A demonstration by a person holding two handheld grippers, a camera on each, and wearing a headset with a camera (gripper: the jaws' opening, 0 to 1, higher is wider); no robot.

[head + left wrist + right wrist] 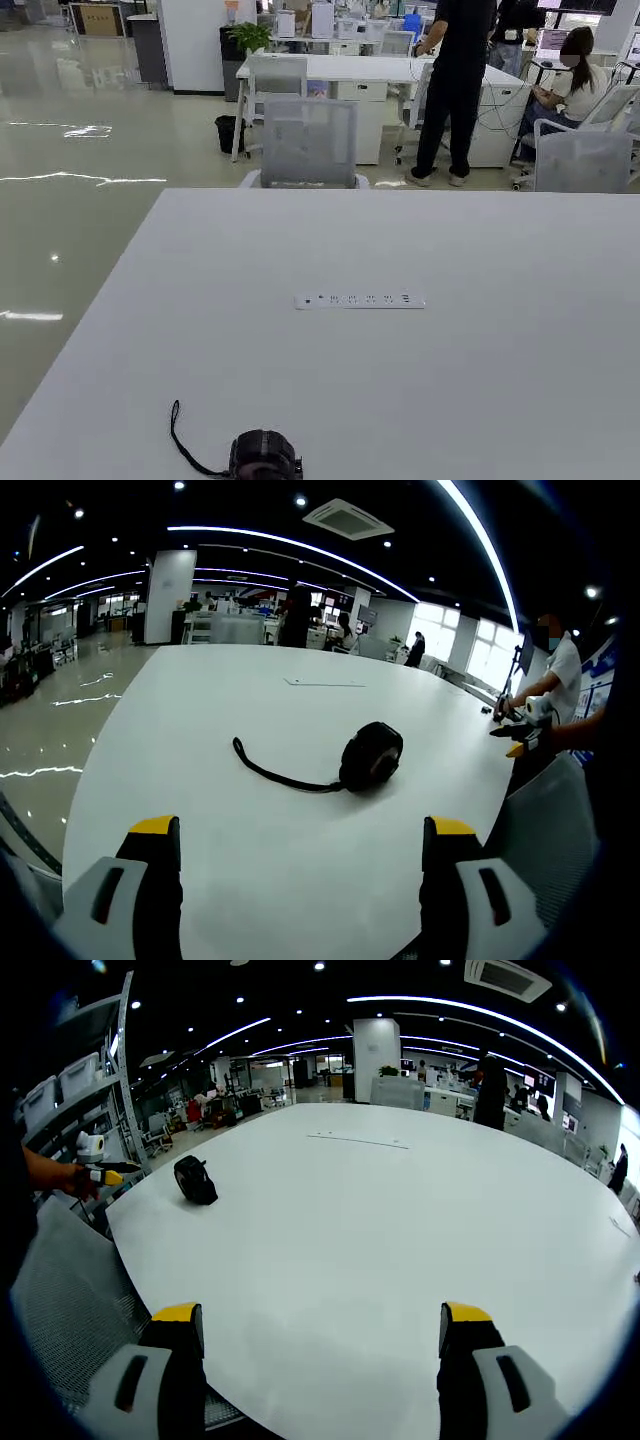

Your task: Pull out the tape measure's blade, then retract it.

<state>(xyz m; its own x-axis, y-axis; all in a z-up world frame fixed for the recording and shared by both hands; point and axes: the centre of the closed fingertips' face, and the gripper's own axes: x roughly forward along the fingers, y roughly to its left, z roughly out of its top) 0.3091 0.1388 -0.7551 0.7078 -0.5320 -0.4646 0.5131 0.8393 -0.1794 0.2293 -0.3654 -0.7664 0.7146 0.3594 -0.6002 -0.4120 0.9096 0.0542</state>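
Resting on smooth white table (250, 860), rounded black tape measure (371, 756)

tape measure (265, 456) cropped below, power strip (360, 300) blurred

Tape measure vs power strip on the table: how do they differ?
The tape measure is black and rounded; the power strip is white, flat and long. The tape measure sits at the near edge of the white table; the power strip lies nearer its middle. Both rest on that table.
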